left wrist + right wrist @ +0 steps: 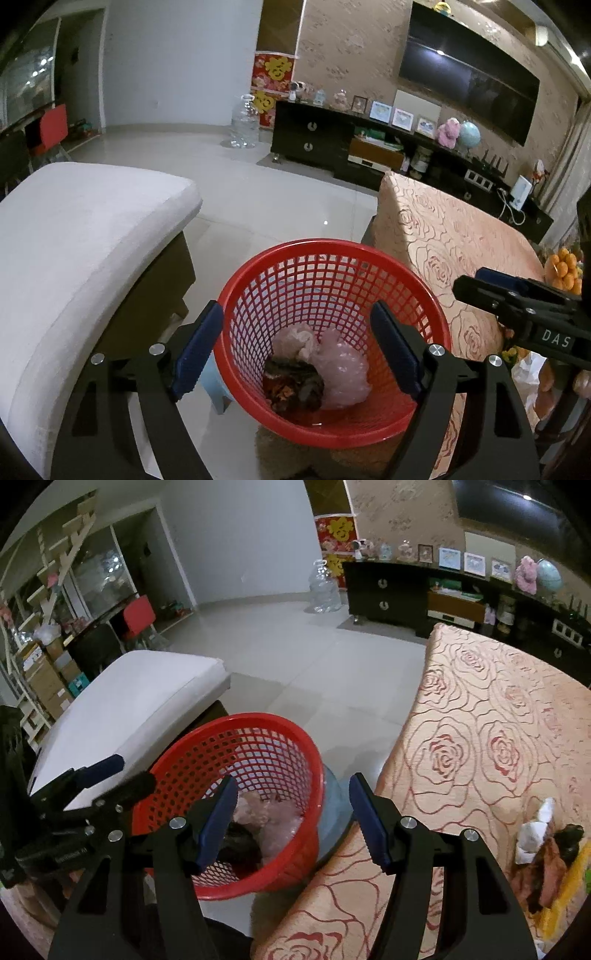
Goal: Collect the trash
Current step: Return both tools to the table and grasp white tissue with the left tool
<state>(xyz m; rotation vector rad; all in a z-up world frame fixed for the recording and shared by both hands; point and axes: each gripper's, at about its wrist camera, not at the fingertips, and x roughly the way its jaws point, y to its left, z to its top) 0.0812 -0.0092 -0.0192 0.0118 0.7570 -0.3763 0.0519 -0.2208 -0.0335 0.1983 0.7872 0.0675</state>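
grippers: left gripper (297, 345) wide and empty above red basket (439, 325); right gripper (291, 819) partly spread, empty, over basket rim. contents: pink plastic bag (343, 373), dark scraps (295, 384), seemingly already dropped in. outstanding, likely: tissue and scraps (543, 849) on rose-patterned table (480, 738).

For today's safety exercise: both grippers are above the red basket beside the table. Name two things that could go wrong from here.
1. The red basket appears to sit on a small stool, so a bump from the left gripper might tip it.
2. More scraps lie near the table edge; the right gripper reaching over might knock them off.
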